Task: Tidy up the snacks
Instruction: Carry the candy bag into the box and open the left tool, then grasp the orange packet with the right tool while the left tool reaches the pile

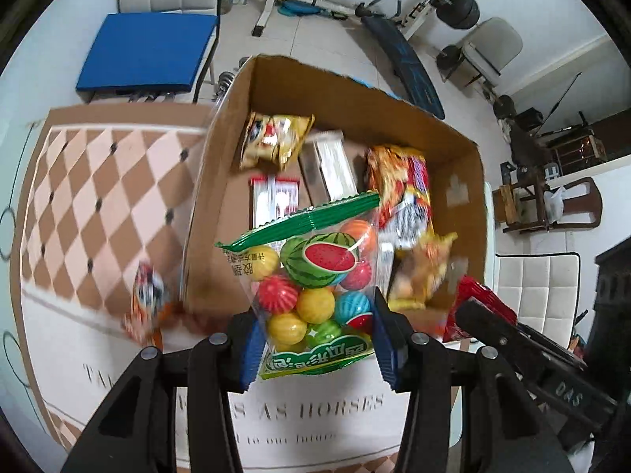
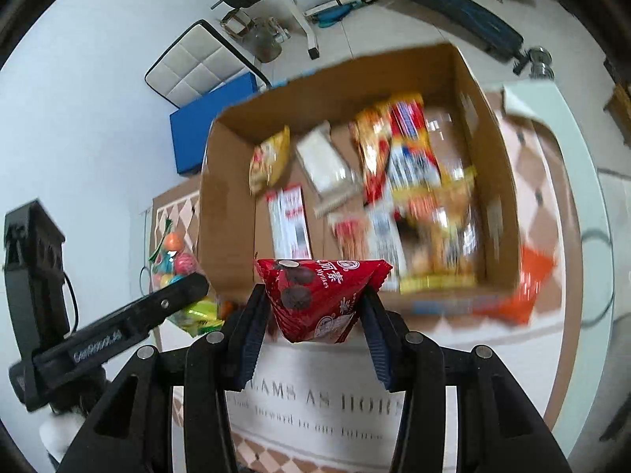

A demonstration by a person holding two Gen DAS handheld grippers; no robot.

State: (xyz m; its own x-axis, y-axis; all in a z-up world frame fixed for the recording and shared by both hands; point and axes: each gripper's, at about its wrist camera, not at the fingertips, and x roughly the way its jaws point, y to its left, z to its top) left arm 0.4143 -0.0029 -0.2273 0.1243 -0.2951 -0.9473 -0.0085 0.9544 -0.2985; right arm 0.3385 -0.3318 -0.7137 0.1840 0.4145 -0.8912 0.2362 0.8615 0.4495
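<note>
My left gripper (image 1: 315,339) is shut on a clear bag of coloured fruit-shaped gumballs (image 1: 315,283) with a green top, held above the near wall of an open cardboard box (image 1: 465,181). My right gripper (image 2: 313,315) is shut on a red triangular chocolate snack pack (image 2: 315,295), just before the box's near edge (image 2: 228,228). The box holds several snacks: a yellow packet (image 1: 276,140), a clear wafer pack (image 1: 327,165), a white-red pack (image 1: 276,201) and long orange-red packs (image 1: 402,193). The gumball bag also shows in the right wrist view (image 2: 173,264).
The box stands on a table with a checkered brown cloth (image 1: 98,197). An orange snack packet (image 1: 148,307) lies left of the box; another orange packet (image 2: 524,287) lies at its right corner. Chairs (image 1: 150,51) and gym equipment (image 1: 402,59) stand beyond the table.
</note>
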